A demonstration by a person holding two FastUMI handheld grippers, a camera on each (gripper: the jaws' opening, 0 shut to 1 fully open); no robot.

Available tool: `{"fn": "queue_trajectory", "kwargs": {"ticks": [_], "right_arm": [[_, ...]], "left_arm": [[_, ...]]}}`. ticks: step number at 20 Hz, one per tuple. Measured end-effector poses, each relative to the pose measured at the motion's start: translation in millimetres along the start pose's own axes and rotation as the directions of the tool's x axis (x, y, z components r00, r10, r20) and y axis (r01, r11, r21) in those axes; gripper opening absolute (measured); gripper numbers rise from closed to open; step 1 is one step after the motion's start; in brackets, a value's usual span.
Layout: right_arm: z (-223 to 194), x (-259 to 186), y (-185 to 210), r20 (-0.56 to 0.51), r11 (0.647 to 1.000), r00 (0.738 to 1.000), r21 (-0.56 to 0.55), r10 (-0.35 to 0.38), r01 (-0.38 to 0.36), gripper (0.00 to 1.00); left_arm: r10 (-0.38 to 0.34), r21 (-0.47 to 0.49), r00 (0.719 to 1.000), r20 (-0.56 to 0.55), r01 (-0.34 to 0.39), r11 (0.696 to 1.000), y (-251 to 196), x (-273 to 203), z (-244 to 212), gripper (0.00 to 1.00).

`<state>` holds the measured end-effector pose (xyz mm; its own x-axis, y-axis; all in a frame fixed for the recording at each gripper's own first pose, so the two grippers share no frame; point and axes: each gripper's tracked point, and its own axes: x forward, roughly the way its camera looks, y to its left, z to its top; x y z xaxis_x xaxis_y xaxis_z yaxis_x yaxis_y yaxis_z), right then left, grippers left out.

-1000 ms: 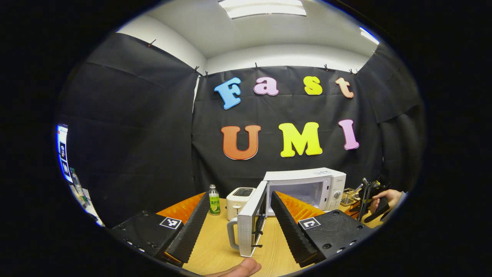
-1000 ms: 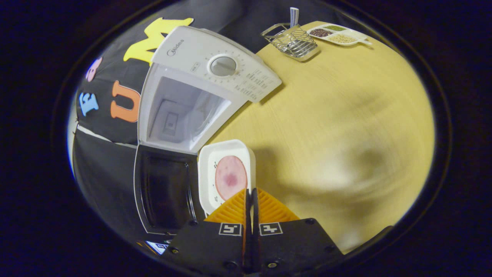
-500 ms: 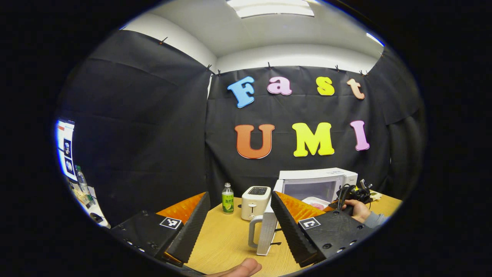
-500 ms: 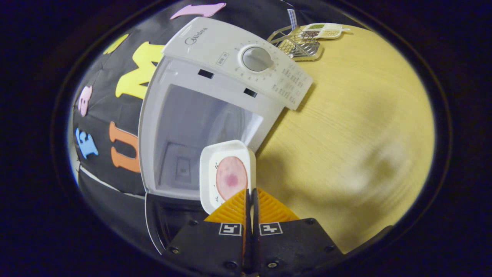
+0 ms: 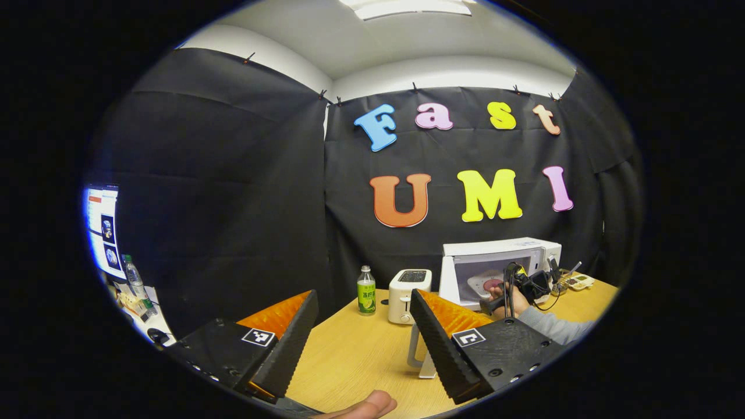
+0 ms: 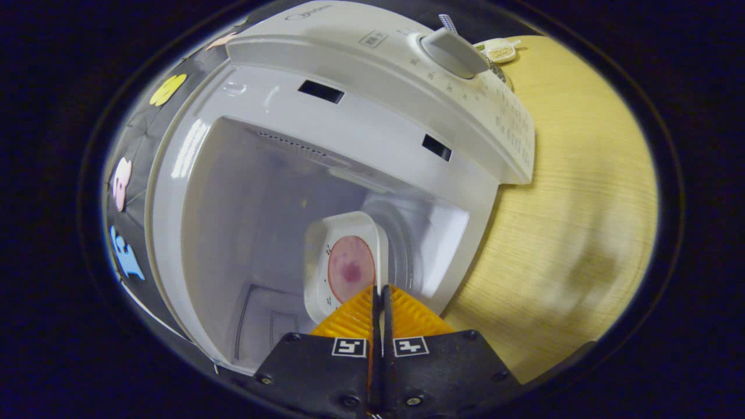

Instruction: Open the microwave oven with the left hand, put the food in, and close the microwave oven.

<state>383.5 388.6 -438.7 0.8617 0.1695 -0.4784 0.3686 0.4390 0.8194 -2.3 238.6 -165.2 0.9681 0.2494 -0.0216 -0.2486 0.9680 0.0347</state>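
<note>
In the left gripper view, the left gripper (image 5: pixel 364 326) hung with its two fingers spread wide and nothing between them, above the pale wooden table (image 5: pixel 361 355), probably backed off so that the doorway stayed free. Between one and two o'clock from it stood the white box-shaped microwave oven (image 5: pixel 500 262) with its cavity exposed; its white door with a looped handle (image 5: pixel 420 355) seemed to be swung out edge-on just behind the near finger, though that finger hid most of it. At the cavity mouth a hand in a grey sleeve (image 5: pixel 507 299) held the right gripper (image 5: pixel 527 285) with the tray reaching inside. At about eleven o'clock from the oven sat a white toaster (image 5: pixel 409 294) and a green-labelled plastic bottle (image 5: pixel 366 291), both well apart from the door's swing. In the right gripper view, the right gripper (image 6: pixel 378 302) was pressed together on the near rim of the white rectangular plastic tray with a round pink slice of food (image 6: pixel 348 267), held out flat ahead of the fingers so it could slide in level. The tray sat inside the cavity above the round turntable (image 6: pixel 401 244), with open room toward nine o'clock and the cavity's side wall (image 6: pixel 448 233) near at three o'clock. The grey dial (image 6: pixel 451 49) on the control panel lay at one o'clock, clear of the path.
</note>
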Motion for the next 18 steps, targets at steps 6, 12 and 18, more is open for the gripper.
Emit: {"fn": "queue_trajectory", "kwargs": {"ticks": [6,12,18], "right_arm": [[-3,5,7,0.02,0.998,1.0,-0.057,0.012,-0.011,0.1],[-6,-41,13,-0.057,0.953,0.993,-0.28,0.103,-0.115,0.42],[24,-129,19,-0.061,0.761,0.972,-0.611,0.229,-0.217,1.0]], "left_arm": [[-0.013,-0.023,1.0,-0.017,0.013,1.0,3,3,-15,0.94],[-0.01,-0.092,0.999,-0.037,0.006,0.996,15,11,-31,0.94],[-0.004,-0.125,0.999,-0.035,0.0,0.992,30,23,-47,0.75]]}}
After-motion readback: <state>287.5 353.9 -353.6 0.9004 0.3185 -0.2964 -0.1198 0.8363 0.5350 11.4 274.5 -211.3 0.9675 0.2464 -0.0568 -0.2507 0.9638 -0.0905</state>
